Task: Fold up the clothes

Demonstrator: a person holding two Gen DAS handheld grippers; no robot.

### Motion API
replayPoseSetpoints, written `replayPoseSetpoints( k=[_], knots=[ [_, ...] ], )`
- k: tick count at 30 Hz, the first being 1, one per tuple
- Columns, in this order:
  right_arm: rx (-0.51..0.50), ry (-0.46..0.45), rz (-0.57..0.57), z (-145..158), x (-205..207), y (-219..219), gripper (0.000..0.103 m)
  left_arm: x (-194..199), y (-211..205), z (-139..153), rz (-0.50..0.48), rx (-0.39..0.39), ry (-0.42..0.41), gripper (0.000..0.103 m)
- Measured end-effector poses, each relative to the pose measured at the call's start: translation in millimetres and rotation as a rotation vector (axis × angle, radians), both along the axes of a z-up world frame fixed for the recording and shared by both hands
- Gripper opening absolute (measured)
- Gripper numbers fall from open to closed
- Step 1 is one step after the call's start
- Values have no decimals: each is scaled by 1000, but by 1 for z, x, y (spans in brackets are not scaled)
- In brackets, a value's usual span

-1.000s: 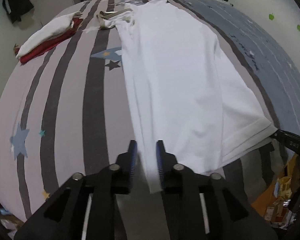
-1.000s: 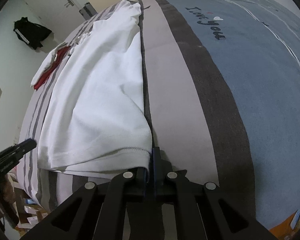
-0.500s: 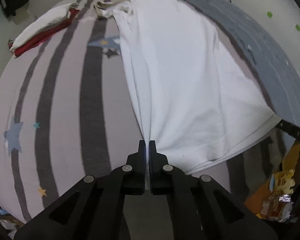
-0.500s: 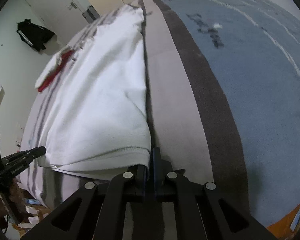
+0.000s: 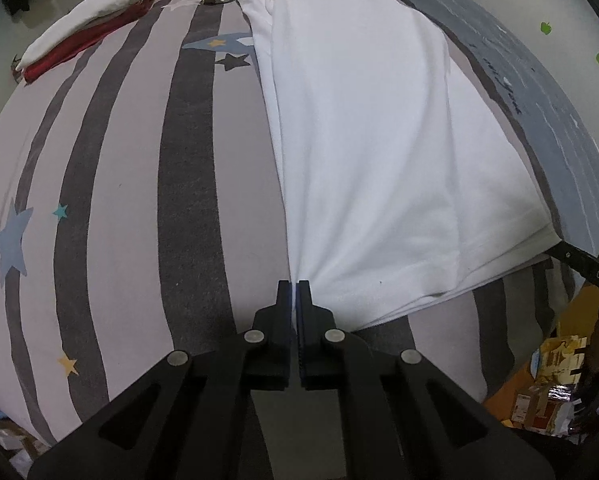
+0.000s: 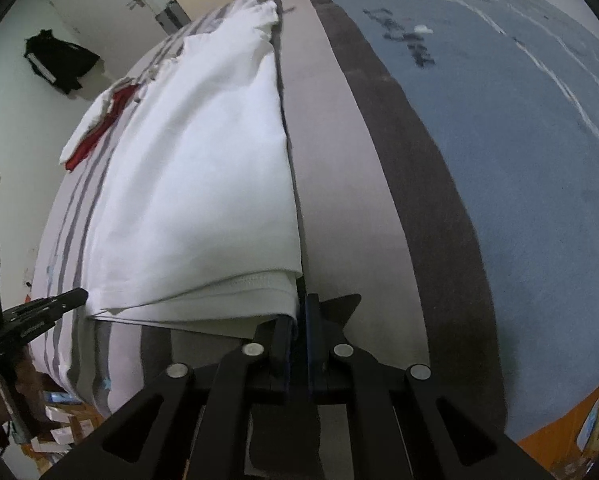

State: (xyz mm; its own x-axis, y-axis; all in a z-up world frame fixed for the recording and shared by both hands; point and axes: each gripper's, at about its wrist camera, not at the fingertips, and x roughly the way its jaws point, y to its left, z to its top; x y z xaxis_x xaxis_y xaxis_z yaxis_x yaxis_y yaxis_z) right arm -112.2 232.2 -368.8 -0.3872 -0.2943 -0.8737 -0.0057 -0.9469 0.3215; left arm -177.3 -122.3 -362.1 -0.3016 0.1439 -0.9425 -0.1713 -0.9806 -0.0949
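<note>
On the striped, star-printed bed [image 5: 111,168] lies a soft white garment [image 5: 363,140], folded lengthwise into a long panel. Left gripper [image 5: 293,286] jaws pinch its near corner; right gripper [image 6: 298,306] jaws clamp the ribbed hem corner.

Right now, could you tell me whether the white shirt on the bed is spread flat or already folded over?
Folded over lengthwise: the white shirt shows stacked hem layers at its near edge, pinched at both corners by the left gripper and right gripper.
</note>
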Motion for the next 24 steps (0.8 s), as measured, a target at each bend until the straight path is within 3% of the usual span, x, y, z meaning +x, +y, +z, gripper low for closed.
replayPoseSetpoints(
  k=[7, 9, 10, 12, 14, 18, 24],
  knots=[
    [84, 5, 96, 28, 23, 5, 10, 0, -15, 14, 48, -34, 26, 1],
    [69, 11, 89, 38, 23, 8, 11, -8, -17, 18, 51, -35, 40, 1],
    [66, 22, 84, 42, 19, 9, 12, -15, -18, 19, 52, -33, 45, 1],
    [68, 55, 73, 47, 5, 8, 27, -26, -15, 18, 58, -28, 51, 2],
    [46, 71, 59, 46, -13, 6, 30, -36, -10, 17, 64, -11, 54, 3],
    [28, 66, 84, 26, -41, -3, 30, -44, 4, 15, 35, 15, 55, 15],
    [24, -10, 103, -3, -43, -13, 26, -33, 22, 1, -29, -52, 31, 19]
  ],
)
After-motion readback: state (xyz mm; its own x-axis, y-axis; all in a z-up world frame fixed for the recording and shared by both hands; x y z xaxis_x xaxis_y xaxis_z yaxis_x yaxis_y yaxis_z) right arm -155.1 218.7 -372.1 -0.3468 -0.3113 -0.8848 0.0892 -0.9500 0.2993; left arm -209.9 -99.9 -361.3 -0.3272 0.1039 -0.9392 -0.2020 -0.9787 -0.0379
